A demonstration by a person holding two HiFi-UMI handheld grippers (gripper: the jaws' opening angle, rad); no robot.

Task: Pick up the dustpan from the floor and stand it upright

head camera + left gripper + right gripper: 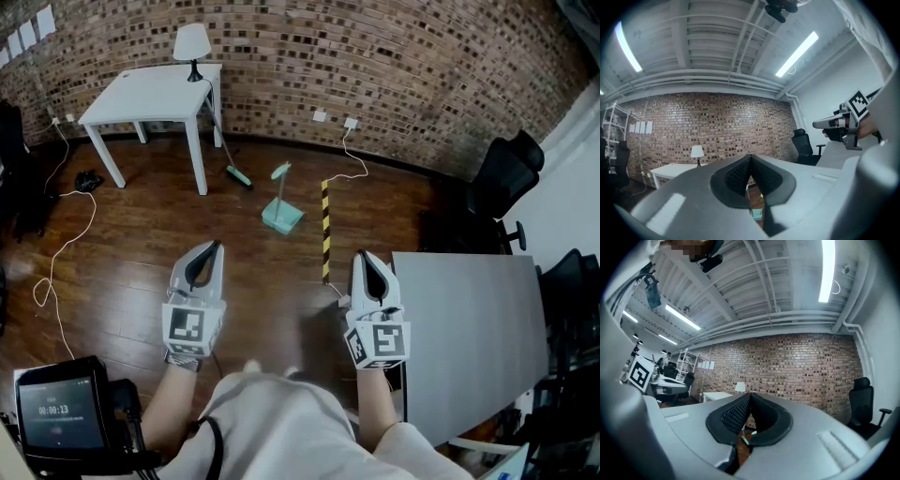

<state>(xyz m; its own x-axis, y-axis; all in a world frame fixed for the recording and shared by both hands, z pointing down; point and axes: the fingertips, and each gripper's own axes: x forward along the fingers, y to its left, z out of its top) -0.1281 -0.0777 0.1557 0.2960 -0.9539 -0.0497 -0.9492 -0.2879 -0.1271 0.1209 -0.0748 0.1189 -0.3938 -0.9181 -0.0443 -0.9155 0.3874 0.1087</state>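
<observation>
The teal dustpan lies on the wooden floor ahead of me, its long handle slanting up and away. A sliver of the dustpan shows below the left jaws, and a teal bit of it below the right jaws. My left gripper is held level, well short of the pan and to its left, jaws shut and empty. My right gripper hangs beside it, to the pan's right, also shut with nothing in it. Each gripper appears in the other's view: the right gripper and the left gripper.
A broom leans against the white table, which carries a lamp. A yellow-black striped strip lies on the floor right of the pan. A grey desk and black chairs stand at right. Cables trail at left.
</observation>
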